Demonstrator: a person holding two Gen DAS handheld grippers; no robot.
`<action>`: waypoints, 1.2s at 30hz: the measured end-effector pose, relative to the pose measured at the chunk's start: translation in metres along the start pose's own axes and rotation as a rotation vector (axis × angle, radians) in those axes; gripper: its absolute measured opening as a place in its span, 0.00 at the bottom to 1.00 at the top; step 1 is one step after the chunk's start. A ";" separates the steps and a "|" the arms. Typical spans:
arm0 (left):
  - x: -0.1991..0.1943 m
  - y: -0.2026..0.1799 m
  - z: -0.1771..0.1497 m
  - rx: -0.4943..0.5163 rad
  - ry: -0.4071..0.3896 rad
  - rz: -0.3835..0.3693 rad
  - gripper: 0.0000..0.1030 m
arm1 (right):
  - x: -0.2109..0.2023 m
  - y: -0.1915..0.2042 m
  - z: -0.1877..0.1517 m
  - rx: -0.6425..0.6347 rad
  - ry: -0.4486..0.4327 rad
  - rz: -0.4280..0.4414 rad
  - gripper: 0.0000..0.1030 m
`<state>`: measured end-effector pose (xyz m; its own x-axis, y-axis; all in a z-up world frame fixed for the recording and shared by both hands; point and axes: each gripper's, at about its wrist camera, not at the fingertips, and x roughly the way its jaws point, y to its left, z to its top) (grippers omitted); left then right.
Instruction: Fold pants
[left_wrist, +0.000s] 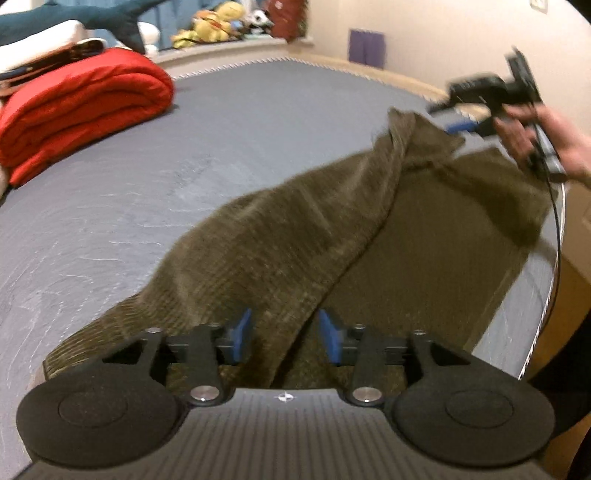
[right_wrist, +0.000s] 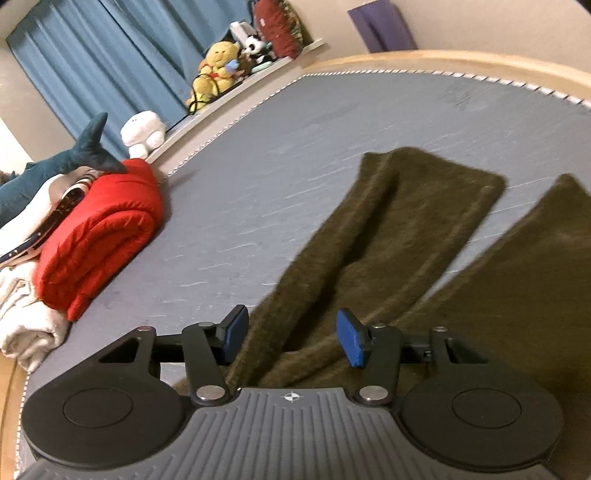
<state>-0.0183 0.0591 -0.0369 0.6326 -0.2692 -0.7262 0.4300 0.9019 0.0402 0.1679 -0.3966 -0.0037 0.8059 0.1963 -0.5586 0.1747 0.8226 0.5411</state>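
Looking along my left gripper (left_wrist: 284, 334), I see its blue pads parted, with a fold of the olive pants (left_wrist: 295, 236) lying between them but not pinched, so that claw is released. My right gripper (right_wrist: 291, 338) also stands parted over the cloth, its pads clear of the fabric, released too. The pants lie spread on the grey mattress (right_wrist: 295, 155), two legs fanning apart toward the far edge in the right wrist view. From the left wrist view one leg is raised near the right gripper. A folded red blanket (right_wrist: 99, 236) sits well apart at the left
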 end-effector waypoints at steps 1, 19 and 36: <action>0.006 -0.002 -0.001 0.022 0.019 -0.007 0.54 | 0.008 0.002 0.001 0.006 0.013 0.007 0.54; 0.057 0.008 -0.006 0.137 0.140 0.120 0.15 | 0.096 0.030 -0.017 -0.089 0.104 -0.111 0.35; -0.036 0.007 -0.044 0.292 0.054 -0.040 0.11 | -0.123 0.001 -0.058 -0.354 0.096 -0.045 0.18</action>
<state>-0.0664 0.0898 -0.0403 0.5793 -0.2774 -0.7665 0.6261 0.7536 0.2005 0.0357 -0.3887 0.0294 0.7423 0.1912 -0.6421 -0.0116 0.9619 0.2730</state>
